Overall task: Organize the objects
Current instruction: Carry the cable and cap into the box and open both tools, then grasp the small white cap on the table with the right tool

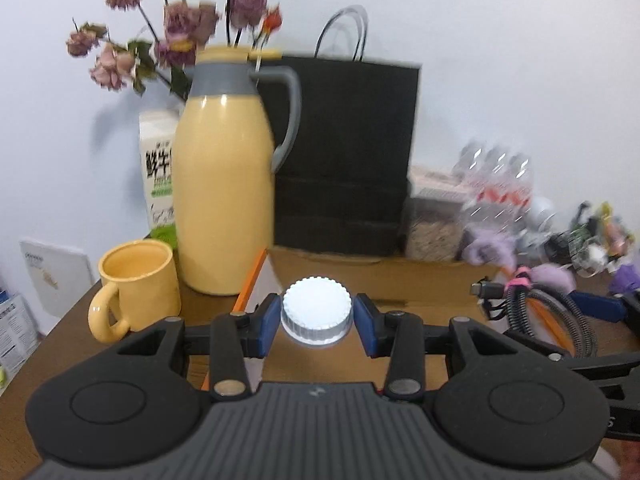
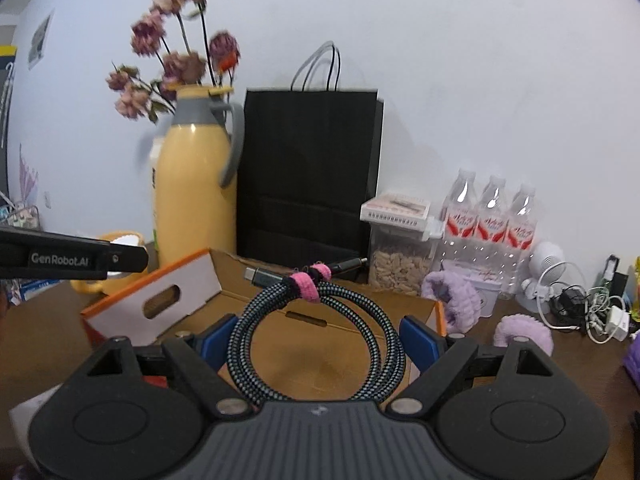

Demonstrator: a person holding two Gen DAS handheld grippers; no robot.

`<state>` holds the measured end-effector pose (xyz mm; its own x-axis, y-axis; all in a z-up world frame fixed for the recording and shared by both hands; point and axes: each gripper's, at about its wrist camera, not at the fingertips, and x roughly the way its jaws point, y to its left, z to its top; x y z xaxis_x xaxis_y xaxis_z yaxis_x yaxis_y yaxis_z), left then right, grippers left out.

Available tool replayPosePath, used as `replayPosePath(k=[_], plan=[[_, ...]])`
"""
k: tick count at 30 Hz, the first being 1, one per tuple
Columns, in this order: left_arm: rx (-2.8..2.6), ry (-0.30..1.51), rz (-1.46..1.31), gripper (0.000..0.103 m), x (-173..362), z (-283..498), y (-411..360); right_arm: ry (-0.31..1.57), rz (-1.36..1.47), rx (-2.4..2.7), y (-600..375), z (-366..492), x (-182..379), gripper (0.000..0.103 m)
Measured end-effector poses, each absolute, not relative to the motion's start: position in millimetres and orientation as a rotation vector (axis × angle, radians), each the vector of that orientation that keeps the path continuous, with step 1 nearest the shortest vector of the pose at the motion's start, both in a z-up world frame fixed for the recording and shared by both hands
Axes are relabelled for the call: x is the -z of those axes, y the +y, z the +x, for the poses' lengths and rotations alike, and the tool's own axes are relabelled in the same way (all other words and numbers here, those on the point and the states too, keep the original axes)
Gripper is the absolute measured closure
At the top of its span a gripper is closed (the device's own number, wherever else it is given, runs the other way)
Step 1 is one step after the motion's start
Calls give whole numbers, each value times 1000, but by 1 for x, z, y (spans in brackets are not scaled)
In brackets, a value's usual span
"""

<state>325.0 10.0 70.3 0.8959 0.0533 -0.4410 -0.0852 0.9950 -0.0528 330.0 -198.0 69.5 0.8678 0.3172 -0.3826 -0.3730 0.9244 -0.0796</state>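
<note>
Left claw (image 1: 316,316) clenched on a white ribbed bottle cap (image 1: 316,312), blue pads on both sides, held above the open cardboard box (image 2: 320,344). Right claw (image 2: 320,340) spread wide around a coiled braided cable (image 2: 320,320) bound with pink straps, loop pressed between the pads, also over the box. To do this well: lower each load into the box's floor before letting go, keeping clear of the raised flap (image 2: 160,300) and the yellow thermos (image 1: 226,184) just beside.
</note>
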Motion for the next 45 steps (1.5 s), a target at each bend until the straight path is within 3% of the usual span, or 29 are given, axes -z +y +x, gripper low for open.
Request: replayPosePath(k=[9,11,13,15,31,45], plan=[[-62,565,-59,62,-41,366,14,484,-153,-354,-200,366,-46,17],[-33,573,-59,48,-39,366,13,506,-157,-359,-200,368,-43,15],[-14,560,-67,1,-38,362,12,520,-147,-369,-200,368,-42,10],[-31,519,-60,0,-40,357,9,510,-143,-355,-201,366,-43,0],[-66,476,-79,0,-59,340,7,423,-125,-317,-208,350,-60,0],[-52,420,-60,0,-80,260,7,357,-118,-308,-223,284,-82,0]])
